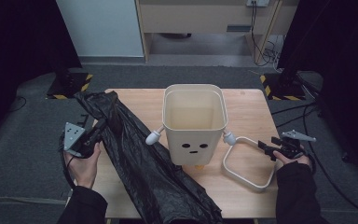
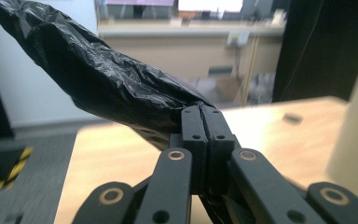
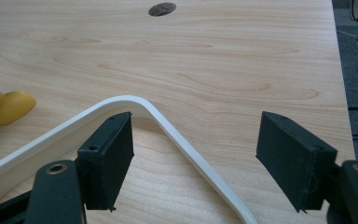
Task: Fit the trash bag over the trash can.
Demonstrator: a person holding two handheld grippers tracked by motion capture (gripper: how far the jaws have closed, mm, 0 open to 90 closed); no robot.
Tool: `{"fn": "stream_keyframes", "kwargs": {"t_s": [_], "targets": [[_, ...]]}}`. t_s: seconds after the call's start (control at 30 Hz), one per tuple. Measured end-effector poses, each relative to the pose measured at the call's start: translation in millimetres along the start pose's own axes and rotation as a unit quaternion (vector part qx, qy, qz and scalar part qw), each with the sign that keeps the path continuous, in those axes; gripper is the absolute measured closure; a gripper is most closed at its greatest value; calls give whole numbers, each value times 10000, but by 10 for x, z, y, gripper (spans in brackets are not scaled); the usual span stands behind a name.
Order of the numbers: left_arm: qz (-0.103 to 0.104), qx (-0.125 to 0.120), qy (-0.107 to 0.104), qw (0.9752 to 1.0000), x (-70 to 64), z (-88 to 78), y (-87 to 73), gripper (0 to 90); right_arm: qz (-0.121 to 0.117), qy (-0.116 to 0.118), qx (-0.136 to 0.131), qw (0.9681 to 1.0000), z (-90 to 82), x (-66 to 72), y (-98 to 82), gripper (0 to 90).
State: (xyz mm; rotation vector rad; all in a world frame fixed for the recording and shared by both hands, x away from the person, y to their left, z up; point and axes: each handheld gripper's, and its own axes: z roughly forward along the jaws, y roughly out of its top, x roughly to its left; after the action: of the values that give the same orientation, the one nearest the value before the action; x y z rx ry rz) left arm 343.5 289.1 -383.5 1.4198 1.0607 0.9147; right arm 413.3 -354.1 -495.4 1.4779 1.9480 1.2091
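Stage: early. Left gripper clamped tight on a fold of the black bin bag, jaws fully closed, bag end raised above the left worktop edge, remainder trailing diagonally across to the near edge. Bag not yet opened or fitted into the cream waste bin, standing upright mid-worktop with its white swing handle lying flat to the right. Right gripper jaws spread wide astride the handle's corner, gripping nothing. Open room behind and right of the bin; bag overhanging left and near edges.
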Motion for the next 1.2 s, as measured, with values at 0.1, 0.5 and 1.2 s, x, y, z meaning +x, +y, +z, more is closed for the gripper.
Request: {"fn": "stream_keyframes", "kwargs": {"t_s": [0.1,0.5,1.2], "targets": [[74,-314,-118,9994,-73,-61,189,889,8,-12,1,10000,-1,-7,0,270],[155,-1192,-1127,9863,-598,-34,803,894,68,-52,-114,9999,-21,-28,19,273],[642,-795,-2732,9565,-1690,290,1001,893,128,-66,-413,9990,-88,-53,69,303]]}}
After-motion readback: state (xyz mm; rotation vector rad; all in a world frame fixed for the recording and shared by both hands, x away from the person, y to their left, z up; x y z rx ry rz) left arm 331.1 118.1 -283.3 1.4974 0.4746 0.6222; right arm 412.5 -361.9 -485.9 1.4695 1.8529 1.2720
